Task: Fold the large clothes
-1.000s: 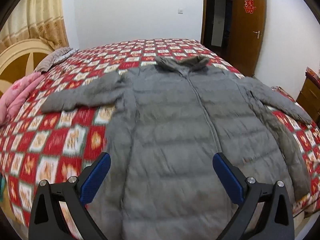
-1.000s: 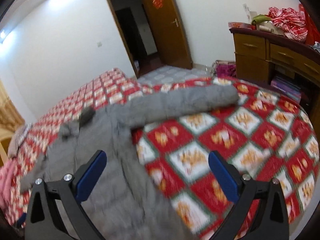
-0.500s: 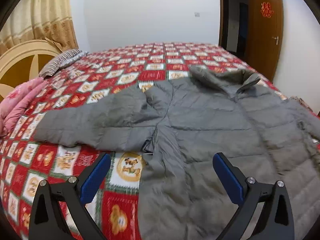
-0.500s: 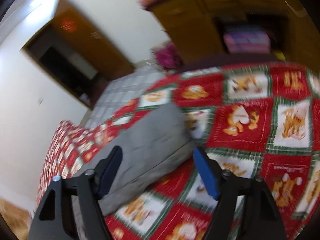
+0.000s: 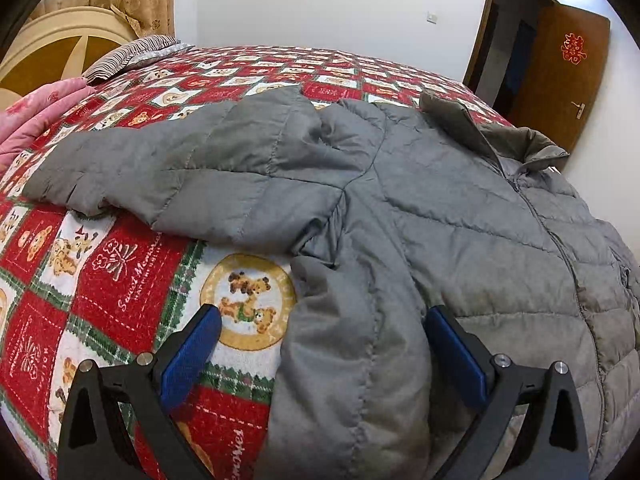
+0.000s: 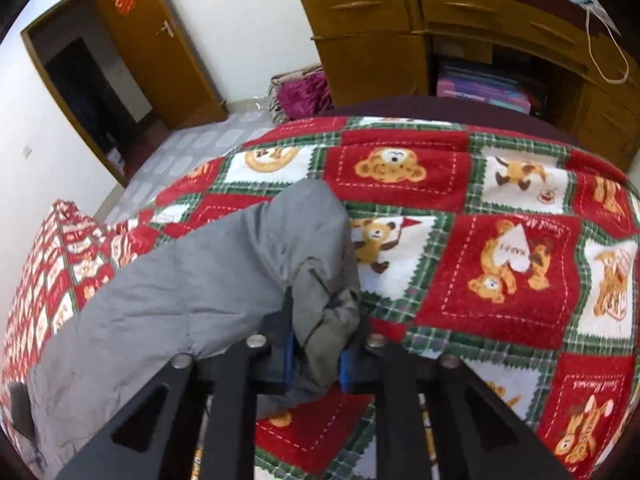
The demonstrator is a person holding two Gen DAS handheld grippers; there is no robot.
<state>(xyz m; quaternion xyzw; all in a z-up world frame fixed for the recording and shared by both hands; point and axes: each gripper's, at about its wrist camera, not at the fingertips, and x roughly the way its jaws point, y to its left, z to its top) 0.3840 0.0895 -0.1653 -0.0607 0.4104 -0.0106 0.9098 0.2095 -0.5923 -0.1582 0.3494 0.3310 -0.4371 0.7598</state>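
Bedspread; R gripper pinching sleeve

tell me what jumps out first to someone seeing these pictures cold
A big grey puffer jacket lies spread front-up across a loud red bear-patterned bedspread. The right gripper has just been closing, and its pads now pinch the cuff end of one sleeve near the bed's edge. The left gripper hangs open over the jacket's side edge below the other sleeve.
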